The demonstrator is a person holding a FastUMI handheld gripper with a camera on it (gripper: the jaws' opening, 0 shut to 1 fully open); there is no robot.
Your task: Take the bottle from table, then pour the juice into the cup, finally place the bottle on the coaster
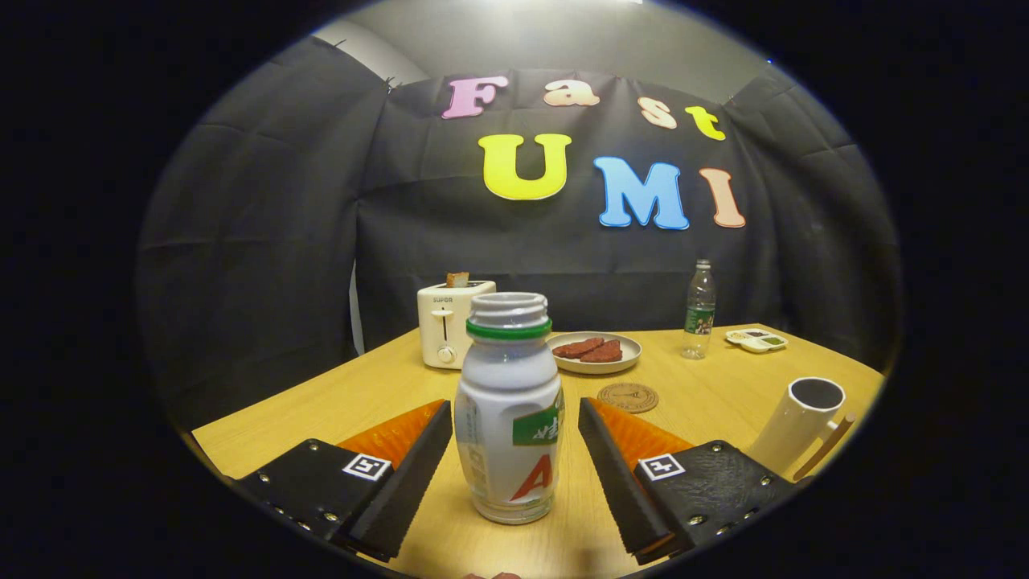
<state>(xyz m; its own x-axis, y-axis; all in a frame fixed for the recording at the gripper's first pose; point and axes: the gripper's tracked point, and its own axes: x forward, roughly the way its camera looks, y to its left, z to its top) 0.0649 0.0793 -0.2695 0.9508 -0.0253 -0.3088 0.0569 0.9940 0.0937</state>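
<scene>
Bottle (510, 410) stands upright between wide-spread, non-touching fingers of hand-held gripper (514, 422).

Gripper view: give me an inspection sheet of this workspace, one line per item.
Surface: wooden table.
Job's things: uncapped bottle upright between the fingers; cup to the right; coaster beyond the right finger.
Clutter: toaster holding toast, plate of dark slices, water bottle, small tray.
Grippers: gripper open, fingers either side of the bottle, apart from it.
Cables: nothing seen.
Surroundings: black cloth wall.
</scene>
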